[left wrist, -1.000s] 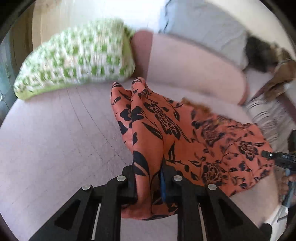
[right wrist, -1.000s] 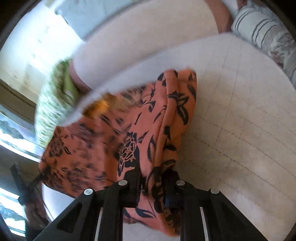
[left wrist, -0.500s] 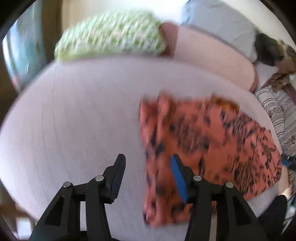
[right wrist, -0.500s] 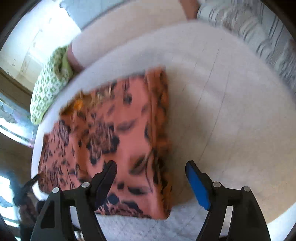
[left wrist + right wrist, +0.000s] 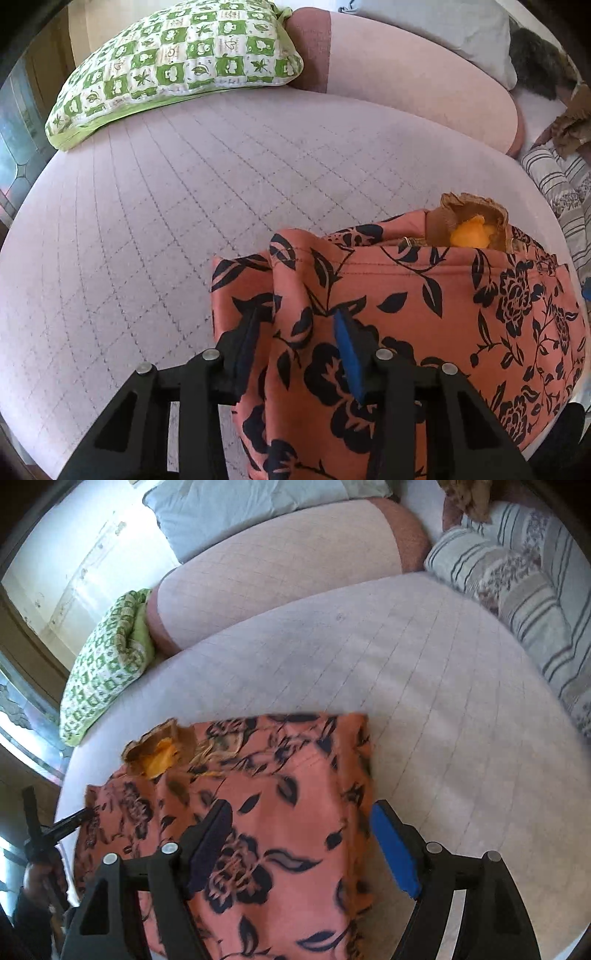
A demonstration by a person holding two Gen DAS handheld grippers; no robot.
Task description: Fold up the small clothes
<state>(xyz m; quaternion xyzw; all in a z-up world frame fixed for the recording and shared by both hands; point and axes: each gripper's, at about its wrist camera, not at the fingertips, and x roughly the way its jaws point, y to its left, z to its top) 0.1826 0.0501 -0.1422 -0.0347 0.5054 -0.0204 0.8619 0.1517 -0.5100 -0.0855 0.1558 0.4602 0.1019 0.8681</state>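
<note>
**Fold laid, time to regrip**

Left hand-held gripper [image 5: 301, 345], jaws just closing a little, straddles a raised fold of the dress [image 5: 424, 314] without pinching. Right hand-held gripper [image 5: 301, 843] hangs wide above the dress's right edge. Dress lies on the mattress [image 5: 184, 206], well short of the green pillow [image 5: 177, 62]. Bite only the top layer, then carry it across evenly.

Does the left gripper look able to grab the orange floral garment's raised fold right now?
Probably yes: the left gripper is open, straddling the orange floral garment at that fold, nothing between.
</note>
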